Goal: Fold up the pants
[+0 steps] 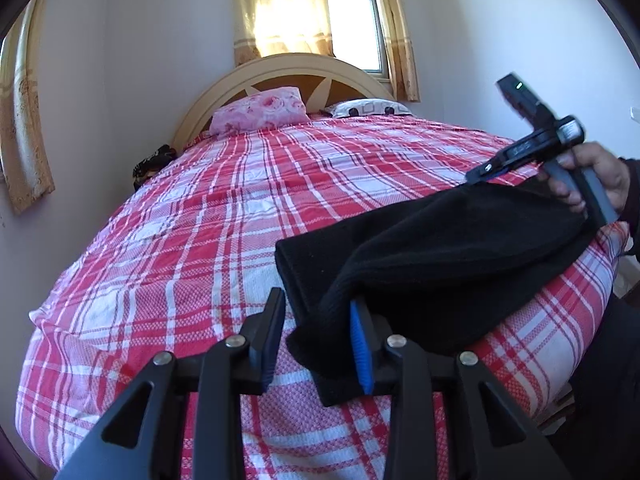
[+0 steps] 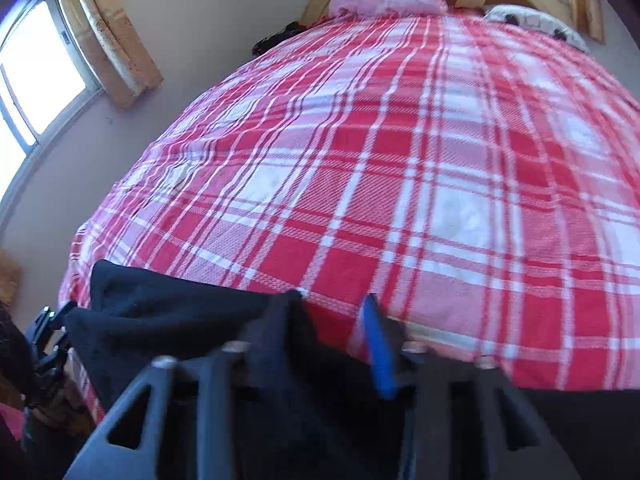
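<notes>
The pants (image 1: 440, 248) lie on the bed (image 1: 224, 216), at 4 o'clock in the left wrist view, near the foot edge. The black fabric is already doubled into a compact bundle with 1 straight folded edge facing 9 o'clock. Judgement: the fold is well advanced; at least 1 more fold or a final flattening remains, because the upper layer bulges and 2 ends are raised off the bedspread.

Left claw (image 1: 318, 340): the jaws stand apart at a moderate gap. A hanging corner of the pants droops between them and lies against the blue pad (image 1: 362, 354); the other pad shows no contact with the cloth. No clamping grip is visible. The claw points forward and downward toward the bed from 6 o'clock.

Right claw (image 2: 336, 320): the picture is blurred. The jaws stand apart, and black fabric covers the left finger and fills the lower frame. No pad is seen pressing on the cloth. In the left wrist view this tool sits at 3 o'clock, held in a hand (image 1: 596, 178) wrapped around its handle, with its tip at the far raised end of the pants.
</notes>
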### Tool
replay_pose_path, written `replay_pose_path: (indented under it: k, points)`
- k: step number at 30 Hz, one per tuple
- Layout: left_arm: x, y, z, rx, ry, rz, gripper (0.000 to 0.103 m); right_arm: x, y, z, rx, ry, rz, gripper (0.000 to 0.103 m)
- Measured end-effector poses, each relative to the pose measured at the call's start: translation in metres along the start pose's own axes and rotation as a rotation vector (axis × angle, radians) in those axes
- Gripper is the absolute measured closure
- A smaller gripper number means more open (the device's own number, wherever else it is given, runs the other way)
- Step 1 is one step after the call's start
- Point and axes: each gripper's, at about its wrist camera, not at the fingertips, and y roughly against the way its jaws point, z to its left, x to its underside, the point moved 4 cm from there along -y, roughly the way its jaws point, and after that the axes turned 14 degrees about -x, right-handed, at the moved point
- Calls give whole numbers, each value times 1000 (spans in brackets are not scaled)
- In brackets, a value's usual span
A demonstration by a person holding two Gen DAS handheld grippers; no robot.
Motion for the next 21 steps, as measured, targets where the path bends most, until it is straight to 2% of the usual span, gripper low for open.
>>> replay_pose_path:
  k: [3,4,7,11,13,14,15,16,21]
  points:
    - [-3,1,-3,-16,-25,-8,68,10,37,25,39,129,-72,54]
    - [-4,1,-4,-21,-26,-13,68,19,48,41,25,198,-74,54]
    - [-4,4,-3,-24,-21,-28,68,60,63,80,-45,379,-23,54]
    - [-4,4,-3,-29,-19,-24,68,118,52,99,9,579,106,55]
    - [-5,3,-2,-27,-14,-20,68,128,45,93,79,618,128,65]
    - [-6,2,-1,-24,-6,-17,68,130,43,88,79,613,137,68]
    - [-6,1,-1,-22,-1,-14,68,131,45,84,50,591,128,78]
    - [-7,-1,0,-20,4,-10,68,129,45,84,39,573,124,96]
    - [-8,1,-3,-20,-23,-21,68,122,70,94,52,595,52,98]
